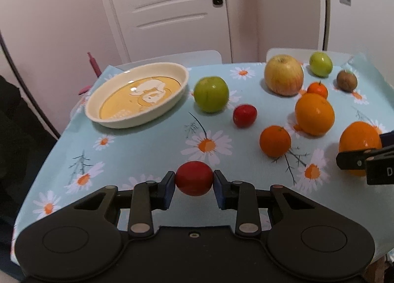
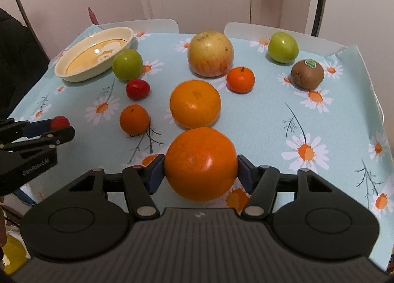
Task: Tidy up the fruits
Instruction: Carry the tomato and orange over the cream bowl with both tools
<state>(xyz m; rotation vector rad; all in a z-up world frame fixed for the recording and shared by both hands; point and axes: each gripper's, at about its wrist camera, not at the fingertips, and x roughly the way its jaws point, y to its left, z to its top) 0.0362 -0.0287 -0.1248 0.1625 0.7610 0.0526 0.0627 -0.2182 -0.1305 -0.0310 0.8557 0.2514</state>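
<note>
Between the left tongs [image 1: 194, 179] a small red fruit [image 1: 194, 178] is clamped, raised off the tabletop [image 1: 147, 145]. Up and to the left of it the empty oval dish [image 1: 138, 97] is seen, nearer this hand. By the right tongs [image 2: 200, 172] a large orange [image 2: 200, 163] is held, well apart from the dish.

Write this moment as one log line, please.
left claw: shut on tomato | right claw: shut on orange | dish: empty | other fruit: on table
</note>
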